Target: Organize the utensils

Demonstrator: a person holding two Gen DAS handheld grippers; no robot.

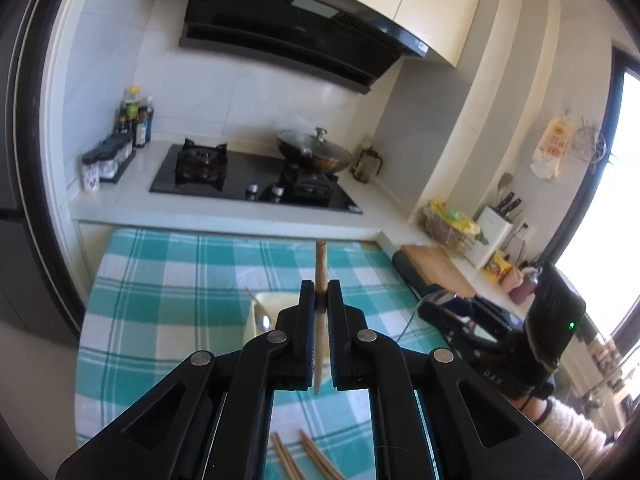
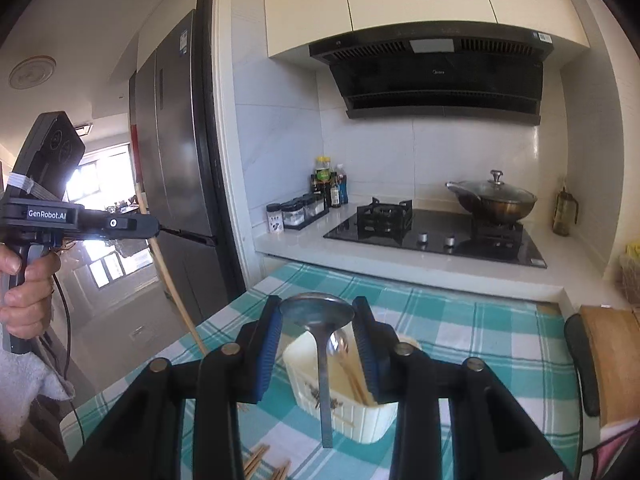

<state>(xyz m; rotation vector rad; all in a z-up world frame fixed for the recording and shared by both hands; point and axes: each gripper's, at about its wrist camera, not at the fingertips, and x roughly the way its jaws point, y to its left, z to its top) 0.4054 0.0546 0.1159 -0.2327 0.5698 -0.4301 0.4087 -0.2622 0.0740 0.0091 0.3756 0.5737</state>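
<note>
My left gripper (image 1: 320, 288) is shut on a wooden chopstick (image 1: 321, 264) that stands upright between its jaws; from the right wrist view it (image 2: 157, 226) is held up at the left with the chopstick (image 2: 176, 296) slanting down. My right gripper (image 2: 318, 320) is shut on a metal spoon (image 2: 318, 308), blue pads (image 2: 272, 336) against the bowl's edges, handle hanging down. Below it a cream container (image 2: 360, 420) on the checked cloth (image 2: 460, 320) holds chopsticks and a spoon. Loose chopsticks (image 1: 288, 456) lie on the cloth near me.
Behind the table runs a counter with a black gas hob (image 2: 436, 232), a lidded wok (image 2: 494, 200), sauce bottles (image 2: 328, 184) and spice jars (image 2: 296, 210). A fridge (image 2: 176, 140) stands left. A wooden board (image 2: 612, 356) and dark chair back (image 2: 580, 360) are right.
</note>
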